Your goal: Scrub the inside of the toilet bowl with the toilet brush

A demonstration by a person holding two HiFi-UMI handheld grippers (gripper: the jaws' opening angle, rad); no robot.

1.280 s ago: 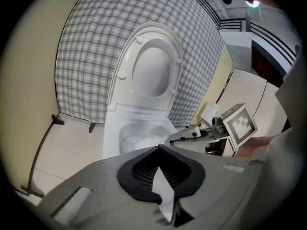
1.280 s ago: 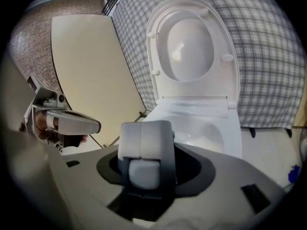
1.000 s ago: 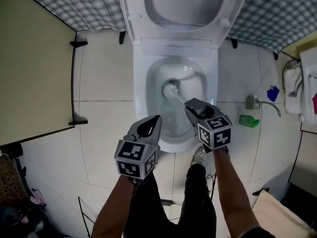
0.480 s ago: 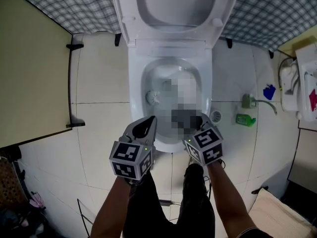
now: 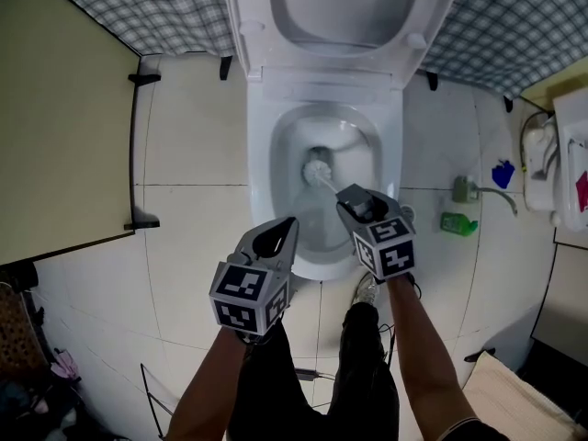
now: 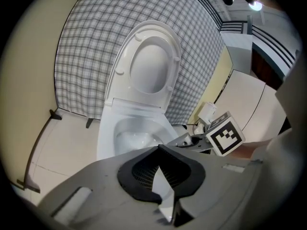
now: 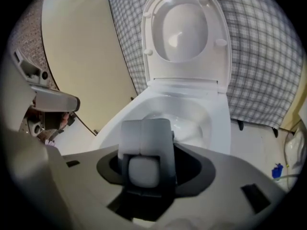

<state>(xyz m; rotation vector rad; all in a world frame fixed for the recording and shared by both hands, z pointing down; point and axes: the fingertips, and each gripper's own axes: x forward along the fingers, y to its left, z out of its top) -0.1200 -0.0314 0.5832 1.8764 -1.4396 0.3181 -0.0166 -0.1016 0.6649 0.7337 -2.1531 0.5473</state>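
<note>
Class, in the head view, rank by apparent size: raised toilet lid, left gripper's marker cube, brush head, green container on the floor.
1. raised toilet lid, though cropped.
2. marker cube on the left gripper; nearness to the camera inflates it.
3. brush head and green container look alike: unranked.

Soft, even indoor light, faint shadows; head view sharp. Gripper views fisheye: black corners, bent edges. Pale plastic toilet brush handle (image 7: 144,171) inside right hand-held gripper (image 7: 144,128) blurred. Bright lamp (image 6: 254,5) glares up-right of left hand-held gripper (image 6: 158,150).
</note>
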